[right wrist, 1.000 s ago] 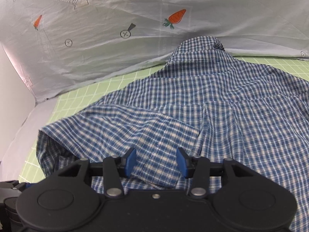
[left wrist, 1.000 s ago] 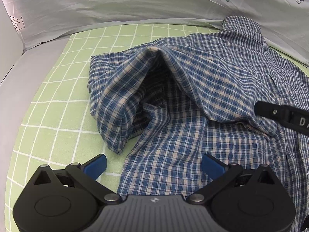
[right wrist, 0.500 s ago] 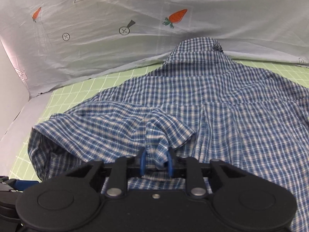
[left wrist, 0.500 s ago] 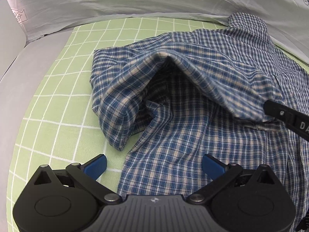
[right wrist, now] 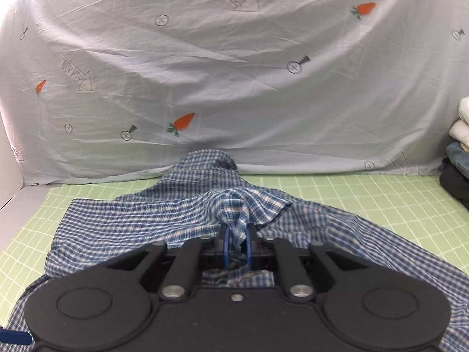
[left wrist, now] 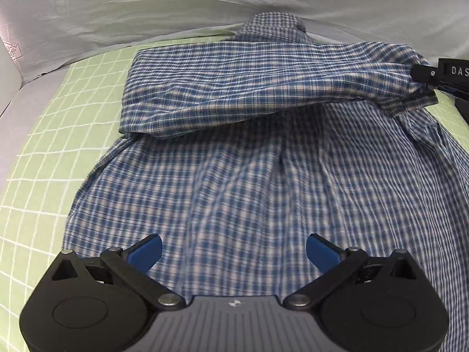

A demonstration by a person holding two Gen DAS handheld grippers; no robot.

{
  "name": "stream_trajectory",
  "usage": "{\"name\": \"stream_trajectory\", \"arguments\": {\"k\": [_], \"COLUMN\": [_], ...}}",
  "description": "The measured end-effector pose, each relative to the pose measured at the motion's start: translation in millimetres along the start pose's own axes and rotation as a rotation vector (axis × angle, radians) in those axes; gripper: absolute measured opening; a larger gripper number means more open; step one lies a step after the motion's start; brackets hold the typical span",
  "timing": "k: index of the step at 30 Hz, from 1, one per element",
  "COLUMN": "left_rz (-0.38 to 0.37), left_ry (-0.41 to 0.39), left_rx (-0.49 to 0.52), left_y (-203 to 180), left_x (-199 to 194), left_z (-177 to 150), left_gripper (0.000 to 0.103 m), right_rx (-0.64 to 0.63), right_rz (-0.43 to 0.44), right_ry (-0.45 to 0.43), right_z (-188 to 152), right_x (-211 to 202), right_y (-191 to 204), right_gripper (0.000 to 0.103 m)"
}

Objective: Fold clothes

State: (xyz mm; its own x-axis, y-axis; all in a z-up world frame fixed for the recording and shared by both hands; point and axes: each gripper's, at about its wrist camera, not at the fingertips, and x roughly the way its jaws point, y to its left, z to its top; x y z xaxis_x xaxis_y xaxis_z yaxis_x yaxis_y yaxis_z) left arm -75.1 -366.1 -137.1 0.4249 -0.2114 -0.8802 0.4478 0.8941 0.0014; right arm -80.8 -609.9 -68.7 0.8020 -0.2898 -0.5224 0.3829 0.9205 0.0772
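1. Lying collar-up on green grid-pattern mat (left wrist: 58,135): blue plaid button shirt (left wrist: 249,182), collar (right wrist: 211,161) touching the carrot-print sheet (right wrist: 234,73) at the mat's far edge, body spreading toward the near edge.
2. Clamping a bunched sleeve cuff (right wrist: 239,211): right gripper (right wrist: 236,245), pads nearly together w/ cloth pinched between. Sleeve (left wrist: 263,82) stretching off the mat, across the shirt's chest from its left shoulder.
3. Hovering over lower shirt body, near the mat's near edge: left gripper (left wrist: 233,250), jaws spread wide, nothing between the pads, not touching cloth as far as visible.
4. Handling, prob.: light, soft, thin woven cotton; draping and sagging betw. grip and shoulder, creasing easily, not slippery, not fragile. Likely bunching if dragged fast.
5. Gripping best at hems, cuffs, seams or shoulder points, where layers are thicker; pinching a single layer mid-panel risking a slip or grabbing the layer beneath.
6. Stacking at the mat's right edge: other folded clothes (right wrist: 458,152), approx. done already.
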Motion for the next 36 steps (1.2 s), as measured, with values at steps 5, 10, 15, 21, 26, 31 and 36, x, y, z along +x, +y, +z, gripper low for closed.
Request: {"name": "stream_trajectory", "arguments": {"k": [5, 10, 15, 21, 26, 31, 36], "left_rz": [0.080, 0.099, 0.089, 0.119, 0.114, 0.117, 0.037], "left_ry": [0.065, 0.046, 0.077, 0.096, 0.098, 0.108, -0.017], "left_rx": [-0.023, -0.098, -0.130, -0.164, -0.181, -0.166, -0.140], "left_y": [-36.3, -34.7, -28.3, -28.9, -25.0, -26.6, -23.0], "left_x": [12.8, 6.7, 6.7, 5.4, 2.6, -3.5, -34.4], "left_z": [-28.2, -32.4, -33.2, -26.6, -26.5, -21.3, -0.2], "left_gripper": [0.103, 0.103, 0.103, 0.103, 0.103, 0.103, 0.103], "right_rx": [0.021, 0.005, -0.007, 0.005, 0.062, 0.047, 0.016], "right_rz": [0.007, 0.061, 0.100, -0.012, -0.106, -0.144, -0.110], "right_ry": [0.117, 0.154, 0.050, -0.094, 0.125, 0.163, 0.187], "right_z": [-22.1, -29.1, 0.5, 42.6, 9.4, -24.6, -39.8], "right_x": [0.2, 9.0, 18.1, 21.0, 61.1, 41.3, 26.6], "right_y": [-56.2, -84.6, -98.4, -140.4, -179.5, -158.9, -124.3], "right_gripper": [0.012, 0.011, 0.011, 0.010, 0.015, 0.049, 0.075]}}
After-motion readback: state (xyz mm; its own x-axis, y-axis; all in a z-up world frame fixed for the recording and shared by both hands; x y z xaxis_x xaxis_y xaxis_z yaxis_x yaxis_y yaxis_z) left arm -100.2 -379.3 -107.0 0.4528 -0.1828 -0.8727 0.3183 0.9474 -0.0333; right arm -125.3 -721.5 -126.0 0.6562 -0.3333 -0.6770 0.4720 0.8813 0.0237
